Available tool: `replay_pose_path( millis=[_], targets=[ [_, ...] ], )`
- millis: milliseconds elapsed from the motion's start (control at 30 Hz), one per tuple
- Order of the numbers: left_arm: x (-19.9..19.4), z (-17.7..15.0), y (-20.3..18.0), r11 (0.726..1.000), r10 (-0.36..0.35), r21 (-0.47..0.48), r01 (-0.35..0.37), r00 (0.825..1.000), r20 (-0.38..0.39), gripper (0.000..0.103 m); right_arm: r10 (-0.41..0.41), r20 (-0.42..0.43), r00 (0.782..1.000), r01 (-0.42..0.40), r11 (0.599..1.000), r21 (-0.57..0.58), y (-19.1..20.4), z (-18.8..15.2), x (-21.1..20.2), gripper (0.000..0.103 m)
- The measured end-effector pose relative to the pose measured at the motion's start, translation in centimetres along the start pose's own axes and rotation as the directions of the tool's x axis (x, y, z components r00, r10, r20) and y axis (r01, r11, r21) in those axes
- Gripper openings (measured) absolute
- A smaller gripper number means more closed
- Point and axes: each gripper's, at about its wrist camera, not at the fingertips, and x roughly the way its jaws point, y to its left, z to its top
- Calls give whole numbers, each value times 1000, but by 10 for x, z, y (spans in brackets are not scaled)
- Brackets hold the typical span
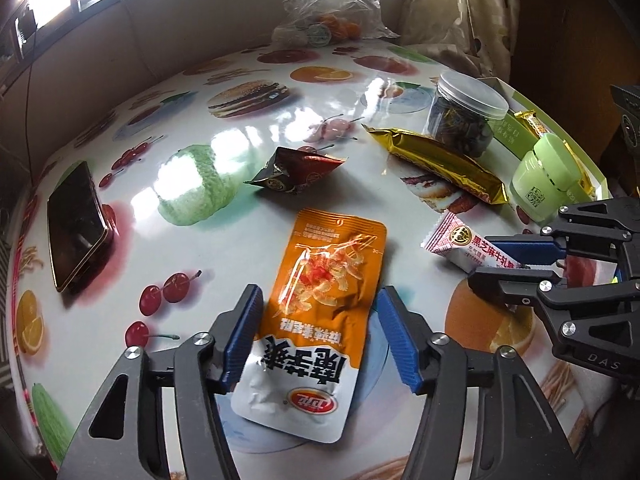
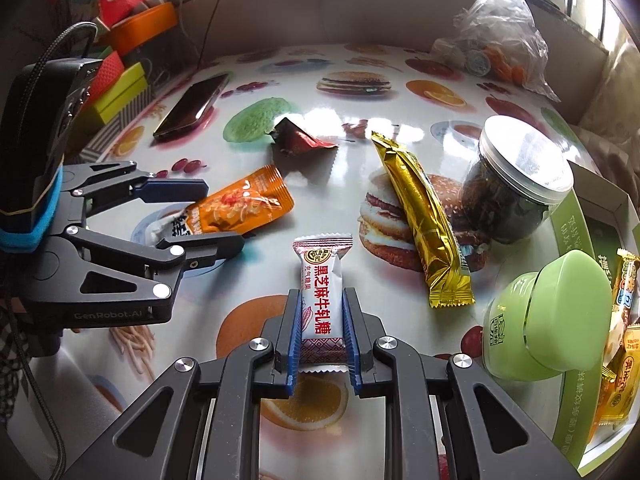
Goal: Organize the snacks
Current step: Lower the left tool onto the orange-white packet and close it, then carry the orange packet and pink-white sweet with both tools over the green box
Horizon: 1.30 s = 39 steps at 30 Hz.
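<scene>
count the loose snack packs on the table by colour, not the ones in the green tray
orange: 1, the pouch between the left gripper jaws
white and pink: 1, the candy bar in the right gripper
gold: 1, the long bar
dark red: 1, the crumpled packet
total: 4

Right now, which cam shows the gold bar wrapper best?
Right wrist. The gold bar wrapper lies there full length, unblocked, both crimped ends visible, beside the dark-filled jar. The left wrist view has it farther off toward the right edge, foreshortened, its far side against the jar.
</scene>
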Motion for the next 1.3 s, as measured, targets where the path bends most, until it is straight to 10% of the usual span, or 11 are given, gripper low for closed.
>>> replay_pose_path(
  millis=[1300],
  targets=[
    [-32, 1, -23, 991, 21, -136, -12, 998, 67, 40, 4, 105, 994, -8, 1000, 29, -9, 0, -31, 18]
  ],
)
